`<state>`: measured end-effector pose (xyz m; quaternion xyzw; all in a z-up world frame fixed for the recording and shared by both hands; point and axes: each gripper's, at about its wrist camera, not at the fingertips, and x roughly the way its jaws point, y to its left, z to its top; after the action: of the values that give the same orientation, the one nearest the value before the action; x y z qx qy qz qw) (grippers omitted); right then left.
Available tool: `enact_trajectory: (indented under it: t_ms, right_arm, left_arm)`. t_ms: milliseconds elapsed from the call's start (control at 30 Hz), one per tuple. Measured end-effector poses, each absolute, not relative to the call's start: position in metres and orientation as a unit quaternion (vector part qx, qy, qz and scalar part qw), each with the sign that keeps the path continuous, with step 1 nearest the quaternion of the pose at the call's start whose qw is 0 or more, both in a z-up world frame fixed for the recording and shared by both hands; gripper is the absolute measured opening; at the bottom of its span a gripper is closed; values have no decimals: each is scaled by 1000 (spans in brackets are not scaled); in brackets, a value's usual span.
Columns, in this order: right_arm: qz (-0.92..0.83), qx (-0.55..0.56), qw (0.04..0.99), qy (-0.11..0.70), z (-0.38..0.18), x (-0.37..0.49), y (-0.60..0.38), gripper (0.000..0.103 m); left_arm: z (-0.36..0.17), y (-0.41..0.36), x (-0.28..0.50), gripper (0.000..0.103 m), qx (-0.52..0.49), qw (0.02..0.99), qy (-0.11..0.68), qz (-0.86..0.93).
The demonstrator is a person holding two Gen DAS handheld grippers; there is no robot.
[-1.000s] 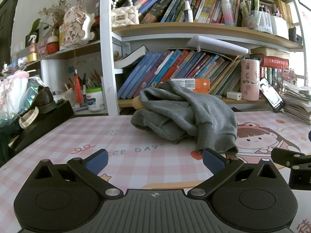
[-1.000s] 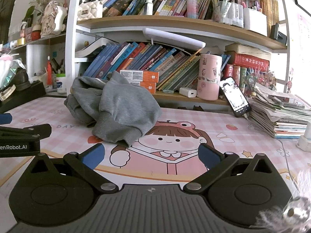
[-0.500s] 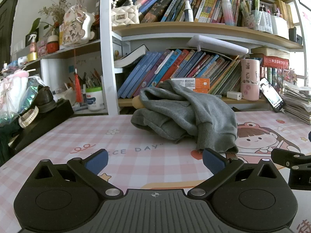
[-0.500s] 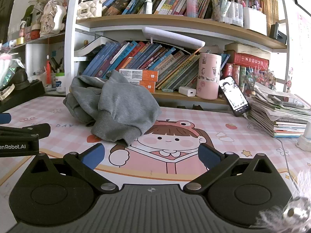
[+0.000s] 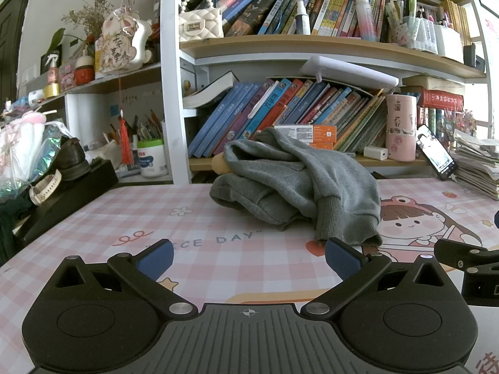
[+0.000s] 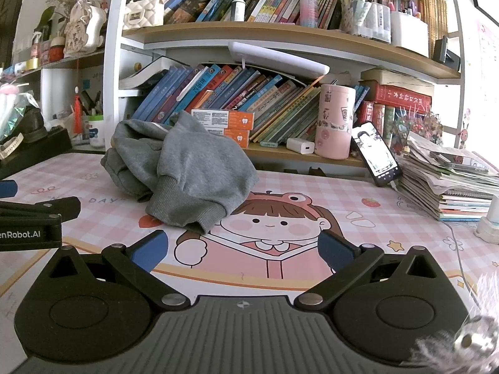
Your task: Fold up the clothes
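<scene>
A grey sweatshirt (image 5: 299, 184) lies crumpled in a heap on the pink checked desk mat (image 5: 156, 218), near the bookshelf; a ribbed cuff hangs at its near edge. It also shows in the right wrist view (image 6: 187, 168). My left gripper (image 5: 249, 257) is open and empty, low over the mat a little short of the cuff. My right gripper (image 6: 241, 247) is open and empty, over the cartoon girl print, to the right of the heap. Each gripper shows at the edge of the other's view.
A bookshelf (image 5: 312, 43) full of books runs behind the desk. A pink tumbler (image 6: 333, 121), a phone (image 6: 375, 152) and a paper stack (image 6: 449, 180) stand at right. A black box (image 5: 62, 193) with a watch sits at left.
The right gripper has shifted slightly; the sweatshirt sits a little further left in its view. The left gripper has not visibly moved.
</scene>
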<state>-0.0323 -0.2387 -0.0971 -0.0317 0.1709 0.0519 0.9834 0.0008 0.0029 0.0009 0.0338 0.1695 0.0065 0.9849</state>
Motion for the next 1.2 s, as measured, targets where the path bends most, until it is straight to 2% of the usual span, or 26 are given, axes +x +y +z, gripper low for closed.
enact_trajectory:
  t_ms: [1200]
  right_arm:
    - [53, -41, 980, 187, -97, -28, -235, 103]
  left_arm:
    - [0, 0, -3, 103, 38, 987, 159, -1]
